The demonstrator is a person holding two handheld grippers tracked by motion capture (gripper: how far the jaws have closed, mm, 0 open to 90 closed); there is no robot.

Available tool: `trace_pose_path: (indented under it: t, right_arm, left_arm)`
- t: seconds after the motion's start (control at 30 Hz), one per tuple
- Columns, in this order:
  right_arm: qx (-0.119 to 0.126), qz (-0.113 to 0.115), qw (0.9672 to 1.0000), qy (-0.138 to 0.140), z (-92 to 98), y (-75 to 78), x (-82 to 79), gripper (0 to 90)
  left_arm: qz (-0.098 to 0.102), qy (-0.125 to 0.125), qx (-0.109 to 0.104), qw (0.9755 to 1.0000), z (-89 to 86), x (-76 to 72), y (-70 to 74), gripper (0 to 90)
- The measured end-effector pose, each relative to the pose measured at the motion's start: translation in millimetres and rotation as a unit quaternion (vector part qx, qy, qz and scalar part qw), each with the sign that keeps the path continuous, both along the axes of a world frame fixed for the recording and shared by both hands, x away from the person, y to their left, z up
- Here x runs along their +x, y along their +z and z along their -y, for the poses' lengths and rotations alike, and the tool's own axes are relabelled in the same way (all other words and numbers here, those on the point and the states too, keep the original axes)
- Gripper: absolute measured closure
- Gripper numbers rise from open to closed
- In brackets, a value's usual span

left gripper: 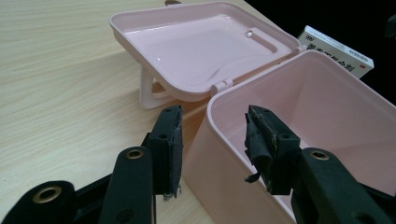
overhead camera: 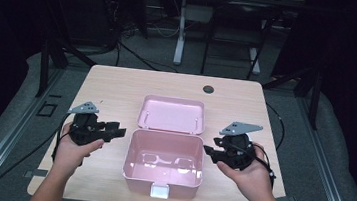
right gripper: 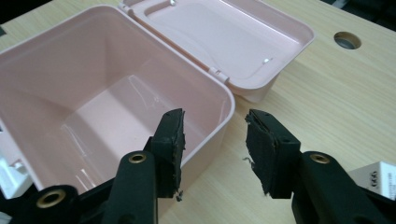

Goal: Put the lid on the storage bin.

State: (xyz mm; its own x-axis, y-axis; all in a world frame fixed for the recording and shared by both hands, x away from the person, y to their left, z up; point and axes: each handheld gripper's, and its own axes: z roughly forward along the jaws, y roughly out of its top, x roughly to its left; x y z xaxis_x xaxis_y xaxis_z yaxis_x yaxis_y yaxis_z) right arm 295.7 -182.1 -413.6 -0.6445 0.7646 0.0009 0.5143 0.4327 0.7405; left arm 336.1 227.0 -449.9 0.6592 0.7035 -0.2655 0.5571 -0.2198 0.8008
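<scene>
Lying open, pink box (overhead camera: pixel 164 163) hinges its lid (overhead camera: pixel 171 114) away.

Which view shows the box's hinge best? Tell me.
The right gripper view: the hinge sits close and unblocked between the pink box and lid. The left gripper view shows it side-on; the high view, barely.

A small white carton (left gripper: pixel 337 50) lies beyond the pink box (left gripper: pixel 299 116); its side carries a red mark, the digits "999" and a line of Chinese characters too small to read. In the right gripper view its corner (right gripper: pixel 379 178) shows "999" again.
</scene>
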Motion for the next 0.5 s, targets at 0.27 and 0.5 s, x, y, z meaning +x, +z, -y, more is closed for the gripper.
trace_pose_path:
  t: [0.27, 0.5]
  right_arm:
    - [-0.013, -0.024, 0.9993, -0.024, 8.9, 8.0, 16.6, 53.5]
    - [-0.042, -0.044, 0.9975, -0.035, 15.0, 5.5, 30.3, 53.1]
  left_arm:
    - [0.009, 0.007, 0.002, 0.9999, -2.7, -1.6, 2.3, 54.4]
    - [0.009, -0.002, 0.004, 0.9999, -3.8, -2.8, 2.4, 53.7]
